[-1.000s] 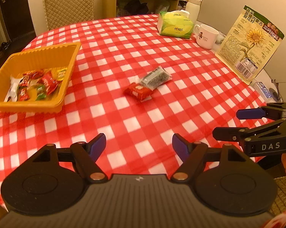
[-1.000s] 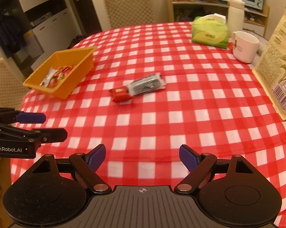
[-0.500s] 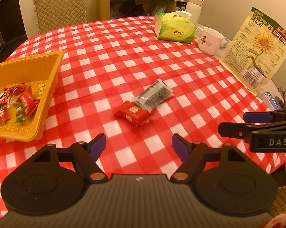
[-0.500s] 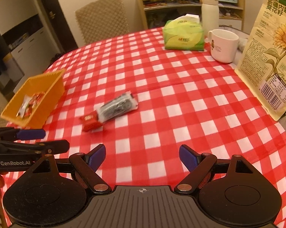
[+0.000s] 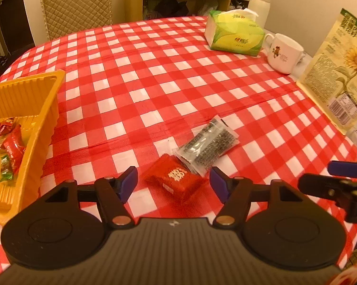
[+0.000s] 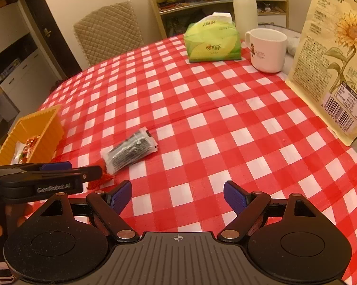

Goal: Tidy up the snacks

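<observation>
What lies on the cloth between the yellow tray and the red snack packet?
Nothing: in the left wrist view, only bare checked tablecloth separates the yellow tray from the red snack packet.

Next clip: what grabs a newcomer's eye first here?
The red-and-white checked tablecloth fills both views. Near its front edge a red snack packet lies between the open left tool pads, a dark packet overlapping it. A yellow tray of snacks sits left.

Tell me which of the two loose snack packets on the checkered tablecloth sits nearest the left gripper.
The red square packet, lying between the left gripper fingers; the clear dark-filled packet lies beyond it.
</observation>
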A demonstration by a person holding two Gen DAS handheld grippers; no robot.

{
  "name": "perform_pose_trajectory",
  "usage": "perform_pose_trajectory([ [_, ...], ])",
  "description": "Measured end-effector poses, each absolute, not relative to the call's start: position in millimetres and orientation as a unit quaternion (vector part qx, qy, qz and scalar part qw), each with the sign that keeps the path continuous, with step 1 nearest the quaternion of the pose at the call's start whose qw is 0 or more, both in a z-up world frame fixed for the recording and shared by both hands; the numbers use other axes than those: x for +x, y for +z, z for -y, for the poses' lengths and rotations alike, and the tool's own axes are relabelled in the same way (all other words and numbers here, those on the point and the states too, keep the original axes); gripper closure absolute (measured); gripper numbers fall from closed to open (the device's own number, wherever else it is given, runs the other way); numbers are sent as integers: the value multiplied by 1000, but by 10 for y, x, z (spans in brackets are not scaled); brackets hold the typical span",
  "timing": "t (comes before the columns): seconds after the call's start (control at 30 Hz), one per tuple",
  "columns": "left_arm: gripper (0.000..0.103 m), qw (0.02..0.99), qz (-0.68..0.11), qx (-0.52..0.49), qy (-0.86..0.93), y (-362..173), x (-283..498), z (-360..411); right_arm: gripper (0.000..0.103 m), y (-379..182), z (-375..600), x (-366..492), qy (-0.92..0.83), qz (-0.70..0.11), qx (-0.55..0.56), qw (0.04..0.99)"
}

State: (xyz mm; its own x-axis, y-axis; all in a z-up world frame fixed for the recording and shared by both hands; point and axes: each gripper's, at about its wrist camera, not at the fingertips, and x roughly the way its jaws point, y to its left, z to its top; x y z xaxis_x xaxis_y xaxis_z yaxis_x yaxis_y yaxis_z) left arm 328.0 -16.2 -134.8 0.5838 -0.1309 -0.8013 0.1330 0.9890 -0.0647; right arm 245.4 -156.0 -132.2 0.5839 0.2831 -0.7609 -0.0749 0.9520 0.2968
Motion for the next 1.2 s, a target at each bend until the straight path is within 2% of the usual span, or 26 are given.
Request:
perform_pose_trajectory([
  [0.1,45,886,-458,3,-71,-1429,3367,162,19,-1362,1574,2481,99,-449,120,880],
  [0.27,45,884,-464,2,-67,-1501,3445,116,19,-1433,1586,2526,98,-458,122,875],
  [0.4,52,885,-460,8,-73,-1488,3447,86,19,-1467,1580,2567,101,-462,121,872],
  [0.77,59,882,-463,15,-89,-1479,3340,65,19,-1517,1542,2682,113,-465,117,870],
  [1.2,60,875,-477,-1,-85,-1537,3280,71,19,-1542,1430,2822,143,-459,90,872],
])
